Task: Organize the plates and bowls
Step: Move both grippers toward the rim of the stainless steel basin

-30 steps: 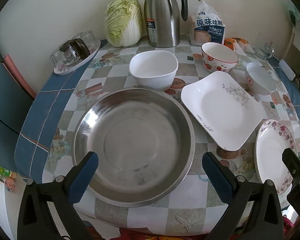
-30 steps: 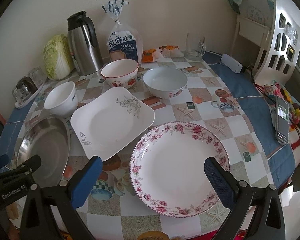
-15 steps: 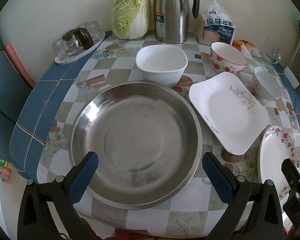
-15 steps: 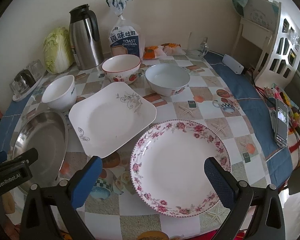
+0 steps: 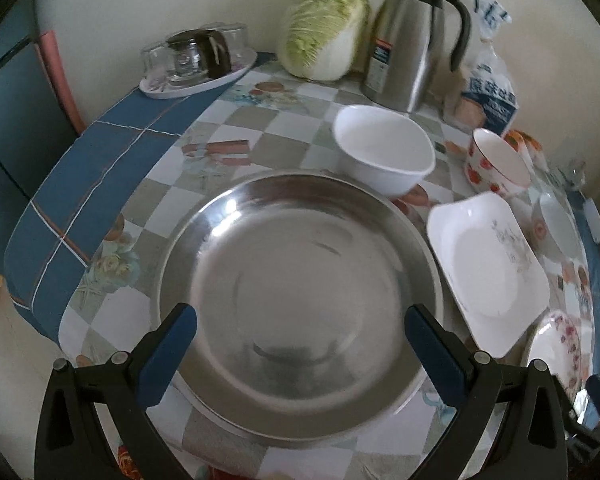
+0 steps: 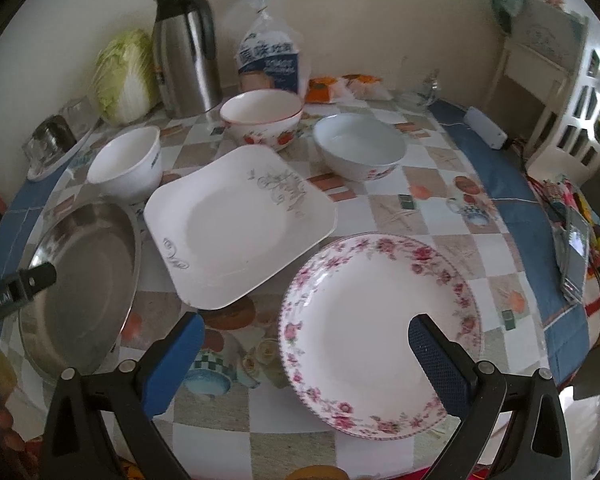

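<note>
Both claws hang spread and empty: the left claw (image 5: 300,344) over the steel pan (image 5: 300,300), the right claw (image 6: 304,344) by the flowered plate (image 6: 380,332), right of the pan, probably choosing a stacking base.

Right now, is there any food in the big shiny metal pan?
Empty. The steel basin shows only its bare, shiny bottom with light reflecting off it, and nothing lies inside.

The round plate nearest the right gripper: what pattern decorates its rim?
Pink flowers; right wrist view.
</note>
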`<action>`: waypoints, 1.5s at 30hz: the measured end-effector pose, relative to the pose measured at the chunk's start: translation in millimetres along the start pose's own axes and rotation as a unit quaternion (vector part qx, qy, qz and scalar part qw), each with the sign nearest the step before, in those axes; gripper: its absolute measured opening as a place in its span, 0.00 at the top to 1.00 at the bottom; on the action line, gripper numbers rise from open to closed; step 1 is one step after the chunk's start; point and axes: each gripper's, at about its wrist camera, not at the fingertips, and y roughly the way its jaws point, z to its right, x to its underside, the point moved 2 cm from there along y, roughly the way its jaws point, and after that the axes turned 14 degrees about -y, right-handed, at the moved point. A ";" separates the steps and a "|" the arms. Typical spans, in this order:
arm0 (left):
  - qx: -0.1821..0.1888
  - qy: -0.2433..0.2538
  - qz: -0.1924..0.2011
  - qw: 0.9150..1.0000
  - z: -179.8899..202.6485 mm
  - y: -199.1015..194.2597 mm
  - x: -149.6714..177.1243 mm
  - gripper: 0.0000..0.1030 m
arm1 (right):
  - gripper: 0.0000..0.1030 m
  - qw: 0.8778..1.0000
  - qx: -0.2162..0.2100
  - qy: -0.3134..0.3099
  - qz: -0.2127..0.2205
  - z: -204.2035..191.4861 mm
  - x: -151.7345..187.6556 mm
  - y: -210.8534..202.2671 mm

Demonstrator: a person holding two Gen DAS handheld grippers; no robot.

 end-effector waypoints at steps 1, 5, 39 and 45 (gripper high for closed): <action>0.002 -0.007 0.000 1.000 -2.6 1.5 -1.3 0.00 | 0.00 1.000 -0.006 -0.005 -0.004 -4.1 -1.0 2.0; 0.011 -0.025 0.002 1.000 -10.8 5.6 -6.1 0.00 | 0.00 0.999 -0.032 -0.017 -0.009 -18.9 -5.9 5.6; -0.044 -0.179 -0.019 0.983 -103.8 50.9 -30.6 0.00 | 0.46 0.969 -0.243 -0.004 -0.042 -100.8 -49.1 71.6; -0.056 -0.171 -0.027 0.983 -102.4 62.8 -30.9 0.00 | 0.70 0.968 -0.246 -0.009 -0.043 -104.3 -53.4 79.6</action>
